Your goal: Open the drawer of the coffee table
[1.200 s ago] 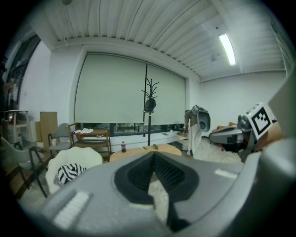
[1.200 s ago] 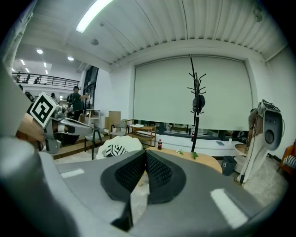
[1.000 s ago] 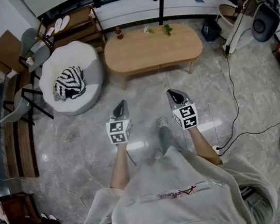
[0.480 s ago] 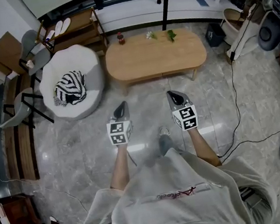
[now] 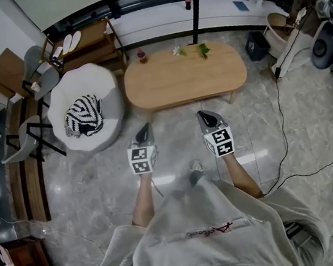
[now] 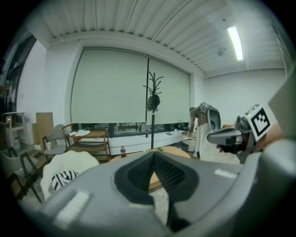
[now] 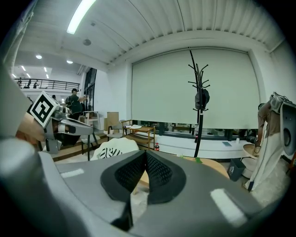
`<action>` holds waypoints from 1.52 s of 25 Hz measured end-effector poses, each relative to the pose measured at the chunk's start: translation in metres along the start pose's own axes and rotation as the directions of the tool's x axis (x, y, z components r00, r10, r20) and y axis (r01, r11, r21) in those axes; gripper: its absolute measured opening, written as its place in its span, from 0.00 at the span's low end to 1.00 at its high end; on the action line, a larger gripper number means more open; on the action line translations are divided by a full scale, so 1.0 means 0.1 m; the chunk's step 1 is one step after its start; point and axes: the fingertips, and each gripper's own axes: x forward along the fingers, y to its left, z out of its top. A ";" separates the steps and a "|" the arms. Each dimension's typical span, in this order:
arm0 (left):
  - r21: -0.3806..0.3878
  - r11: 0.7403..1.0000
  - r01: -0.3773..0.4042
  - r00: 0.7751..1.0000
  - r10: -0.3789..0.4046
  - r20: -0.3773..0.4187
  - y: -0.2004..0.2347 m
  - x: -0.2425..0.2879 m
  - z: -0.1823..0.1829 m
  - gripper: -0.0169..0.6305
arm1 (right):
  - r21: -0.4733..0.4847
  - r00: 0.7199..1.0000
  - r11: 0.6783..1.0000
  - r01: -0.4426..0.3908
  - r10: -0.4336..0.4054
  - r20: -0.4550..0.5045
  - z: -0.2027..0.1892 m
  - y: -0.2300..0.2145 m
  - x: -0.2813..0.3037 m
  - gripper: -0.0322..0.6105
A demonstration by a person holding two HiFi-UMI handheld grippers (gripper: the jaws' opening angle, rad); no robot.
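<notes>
Though shirt print point(image 5: 209, 229) is unreadable, left hand-held gripper point(image 5: 145, 127) and right hand-held gripper point(image 5: 205, 115) sit closed — empty

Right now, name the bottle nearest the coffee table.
The bottle at the coffee table's far-left corner, by the white beanbag; the other bottle stands back on the window ledge beside the black pole.

Grey marble floor point(image 5: 91, 171) spreads below me. Ahead to my left sits a round white chair point(image 5: 107, 88) with a striped cushion point(image 5: 84, 115), a wooden rack point(image 5: 87, 39) behind it. Pale blinds point(image 6: 108, 88) cover the far window, a coat stand point(image 6: 152, 115) before them, a strip light point(image 6: 235, 41) overhead.
</notes>
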 end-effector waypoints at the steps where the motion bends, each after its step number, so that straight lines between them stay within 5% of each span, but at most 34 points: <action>1: -0.001 1.000 -0.004 1.000 0.004 0.002 0.02 0.06 0.04 0.03 | 0.000 1.000 1.000 -0.001 0.001 0.002 0.03 -0.05 0.05 0.06; 19: 0.004 0.998 -0.058 0.998 0.058 0.000 0.12 1.23 0.57 0.03 | -0.018 0.999 0.999 -0.050 0.051 0.018 0.37 -1.14 0.87 0.06; 38: -0.039 0.997 -0.064 0.996 0.061 -0.064 0.36 1.53 0.31 0.03 | 0.013 0.995 0.996 -0.087 0.088 -0.049 0.13 -1.16 1.31 0.06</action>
